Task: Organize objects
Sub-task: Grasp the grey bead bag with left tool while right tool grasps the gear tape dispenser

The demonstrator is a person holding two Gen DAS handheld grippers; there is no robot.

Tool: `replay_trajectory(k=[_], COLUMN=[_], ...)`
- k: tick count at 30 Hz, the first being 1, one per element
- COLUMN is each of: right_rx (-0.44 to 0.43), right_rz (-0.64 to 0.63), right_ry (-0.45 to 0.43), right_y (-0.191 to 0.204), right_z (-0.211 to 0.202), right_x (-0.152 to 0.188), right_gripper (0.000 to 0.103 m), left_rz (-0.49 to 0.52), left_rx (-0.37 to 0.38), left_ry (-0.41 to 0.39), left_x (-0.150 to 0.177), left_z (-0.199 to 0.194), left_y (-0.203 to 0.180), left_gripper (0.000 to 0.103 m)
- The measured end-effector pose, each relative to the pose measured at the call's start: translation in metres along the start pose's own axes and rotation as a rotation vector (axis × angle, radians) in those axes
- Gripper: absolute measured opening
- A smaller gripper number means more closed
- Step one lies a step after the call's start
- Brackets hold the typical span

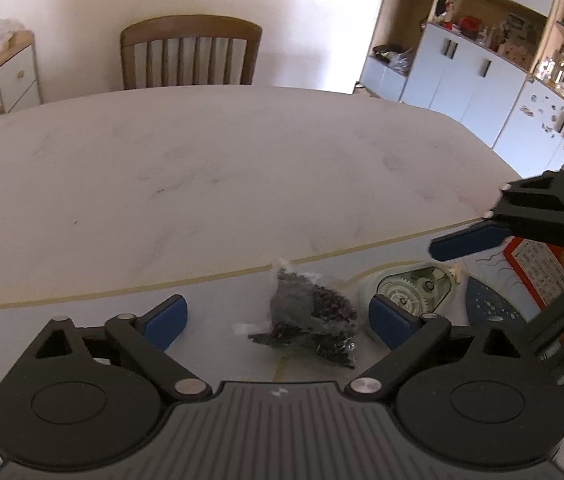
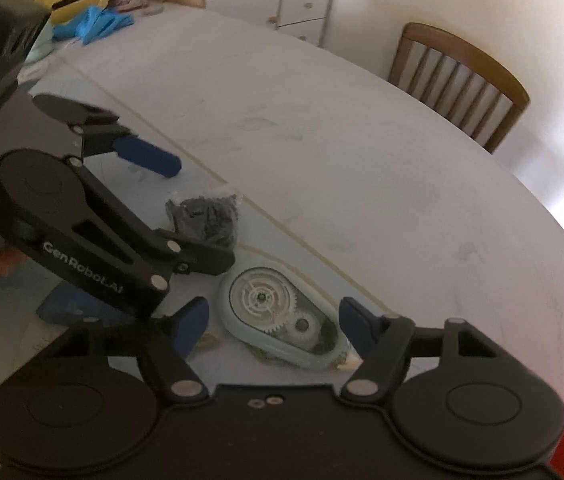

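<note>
The work appears to be at the pick-up step of the organizing job, with nothing lifted yet and each tool lined up on its own item. On the left, the left hand-held gripper (image 1: 278,322) hangs low over the pale marble-patterned bench (image 1: 210,168) with its blue-padded fingers spread wide, empty, straddling the small clear plastic bag of dark granular bits (image 1: 309,316), which lies flat on the lighter mat area just on the near side of the thin tan seam that crosses the bench; the pads do not seem to touch the bag. To the right, just beside that bag, lies the pale blue teardrop-shaped correction tape dispenser with white gears showing through its clear face (image 2: 282,316), also flat on the bench near its near edge. The right hand-held gripper (image 2: 272,330) is likewise wide open and holds nothing, its pads standing on either side of the dispenser; whether the right pad brushes the casing cannot be told. The next move probably calls for lowering each tool until the pads flank the item's sides, then closing gently: the bag looks soft and likely to deform, while the dispenser's rounded shell could slip.
</note>
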State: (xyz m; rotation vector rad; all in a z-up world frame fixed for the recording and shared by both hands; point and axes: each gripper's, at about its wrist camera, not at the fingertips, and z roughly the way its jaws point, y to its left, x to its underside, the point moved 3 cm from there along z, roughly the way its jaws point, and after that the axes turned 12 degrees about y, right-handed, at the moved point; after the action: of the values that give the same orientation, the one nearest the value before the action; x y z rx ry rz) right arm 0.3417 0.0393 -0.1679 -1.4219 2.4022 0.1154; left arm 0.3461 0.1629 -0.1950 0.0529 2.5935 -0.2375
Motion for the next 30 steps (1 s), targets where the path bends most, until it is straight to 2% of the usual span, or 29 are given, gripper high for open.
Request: replay_trajectory(k=[4,7,9,13,24,30], right_rx=[-0.007,-0.030,-0.057,-0.090,-0.052,-0.041], right_rz=[-0.017,0.002,0.023,0.064,0.169,0.213], right_ry=[0.013,0.017,0.017,0.015,0.034,0.049], right_y=[-0.002,-0.008,-0.012,-0.015,0.003,0.015], right_z=[0.008,0.014,0.016,0.018,0.008,-0.001], right_x=[-0.003,-0.006,-0.006,-0.003,0.010,0.021], right_gripper=[0.072,0.072,0.072,0.073,0.071,0.063], left_rz=[0.031,0.045,0.056,0.054,0.038,0.020], left_rx=[0.008,0.002,-0.016,-0.019,-0.034,-0.028], left_ry=[-0.017,-0.025,-0.031,-0.035,-0.023,-0.011], left_x=[0.000,0.001,0.000,0.001,0.002,0.008], left_z=[-0.001,-0.002,-0.002,-0.003,-0.007,-0.012], left_y=[-0.001,-0.002,-0.002,0.000,-0.001,0.000], left_gripper=[0.083,0.071,0.060,0.054,0.043,0.041])
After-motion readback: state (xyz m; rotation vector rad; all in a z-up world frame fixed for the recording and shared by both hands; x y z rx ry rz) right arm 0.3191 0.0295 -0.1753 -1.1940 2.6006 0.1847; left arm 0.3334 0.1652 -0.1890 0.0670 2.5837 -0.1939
